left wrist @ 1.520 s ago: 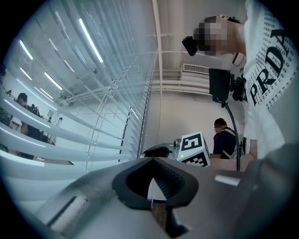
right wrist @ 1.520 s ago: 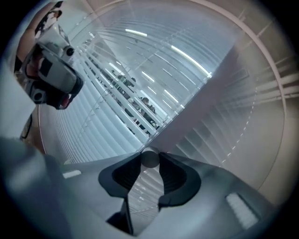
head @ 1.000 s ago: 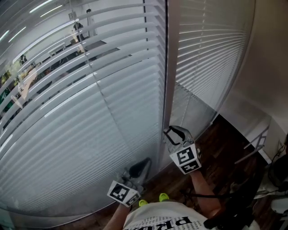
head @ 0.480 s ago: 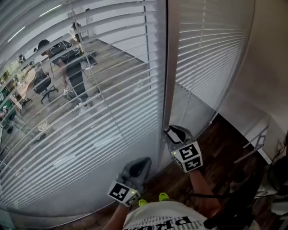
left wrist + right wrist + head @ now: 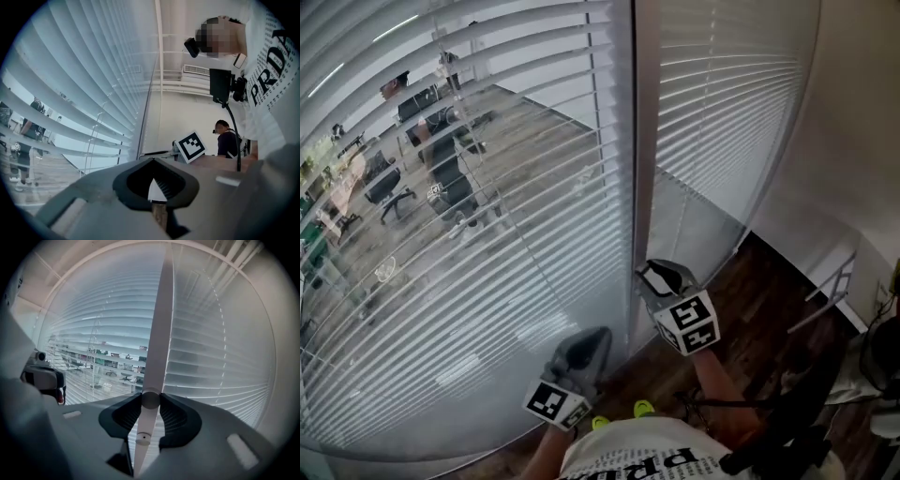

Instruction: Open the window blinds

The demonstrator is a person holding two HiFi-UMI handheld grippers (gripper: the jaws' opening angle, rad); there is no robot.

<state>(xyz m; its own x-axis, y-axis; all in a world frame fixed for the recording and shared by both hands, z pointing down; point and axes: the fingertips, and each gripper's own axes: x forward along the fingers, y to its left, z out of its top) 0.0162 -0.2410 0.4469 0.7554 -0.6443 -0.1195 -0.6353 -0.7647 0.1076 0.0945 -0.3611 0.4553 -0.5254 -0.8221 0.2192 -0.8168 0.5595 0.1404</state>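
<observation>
Two white slatted blinds hang on either side of a grey window post (image 5: 643,169). The left blind (image 5: 487,234) has its slats turned flat, so an office floor with chairs shows through. The right blind (image 5: 722,103) has its slats turned shut. My right gripper (image 5: 661,274) is at the foot of the post, shut on the blind's white tilt wand (image 5: 145,420). The wand runs upright between the right gripper's (image 5: 150,397) pads. My left gripper (image 5: 596,337) hovers lower left near the left blind, and its (image 5: 152,161) tips meet with nothing held.
Dark wooden floor (image 5: 769,300) lies at the right, below a plain white wall (image 5: 853,141). A metal frame (image 5: 830,291) and dark gear with cables (image 5: 806,412) stand at the lower right. Another person (image 5: 227,140) shows behind in the left gripper view.
The left blind's slats have turned from nearly shut to flat, and the office beyond now shows through. My right gripper has rolled a little on the wand. Both hands kept their places.
</observation>
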